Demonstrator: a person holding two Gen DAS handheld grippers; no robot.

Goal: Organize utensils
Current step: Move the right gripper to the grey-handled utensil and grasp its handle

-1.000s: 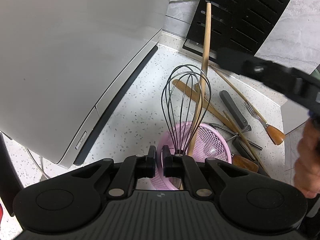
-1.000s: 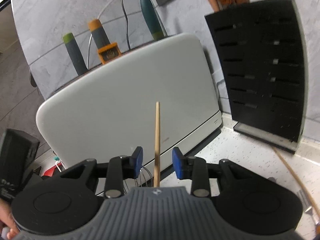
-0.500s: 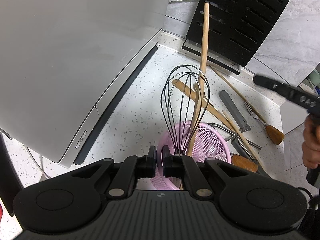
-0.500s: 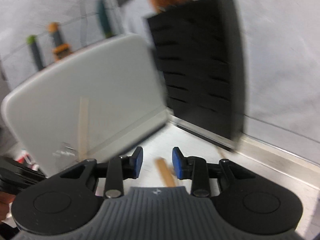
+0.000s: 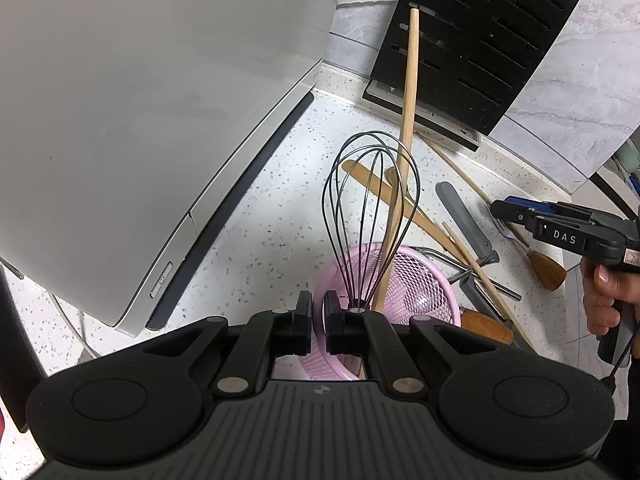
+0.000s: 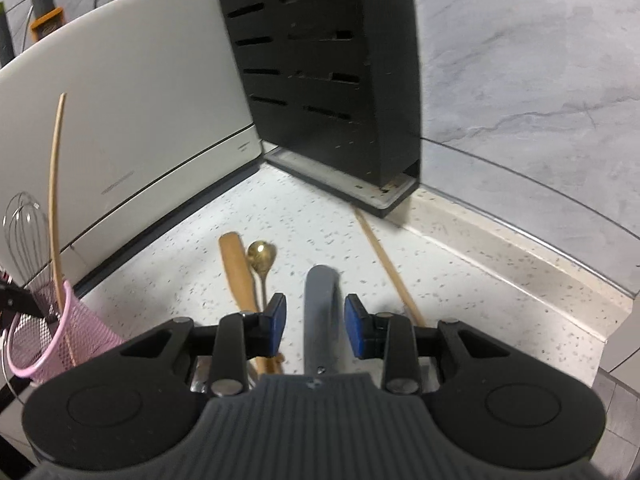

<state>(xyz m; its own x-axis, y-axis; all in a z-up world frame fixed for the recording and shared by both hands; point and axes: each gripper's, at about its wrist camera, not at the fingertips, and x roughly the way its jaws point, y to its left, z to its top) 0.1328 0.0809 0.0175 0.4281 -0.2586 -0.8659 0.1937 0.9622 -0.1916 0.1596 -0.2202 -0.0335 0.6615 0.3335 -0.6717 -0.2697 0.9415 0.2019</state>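
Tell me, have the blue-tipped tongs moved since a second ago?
Yes. The right tongs swung away from the white appliance, past the black knife block, and dipped toward the counter; they now straddle a grey handle.

White speckled countertop [image 5: 280, 208] fills centre of both views. Large white appliance [image 5: 140, 100] occupies upper left of the left wrist frame, dark strip along its lower edge. Black slotted knife block [image 6: 320, 60] upright at top centre of the right wrist frame, against grey marbled wall [image 6: 520, 60]
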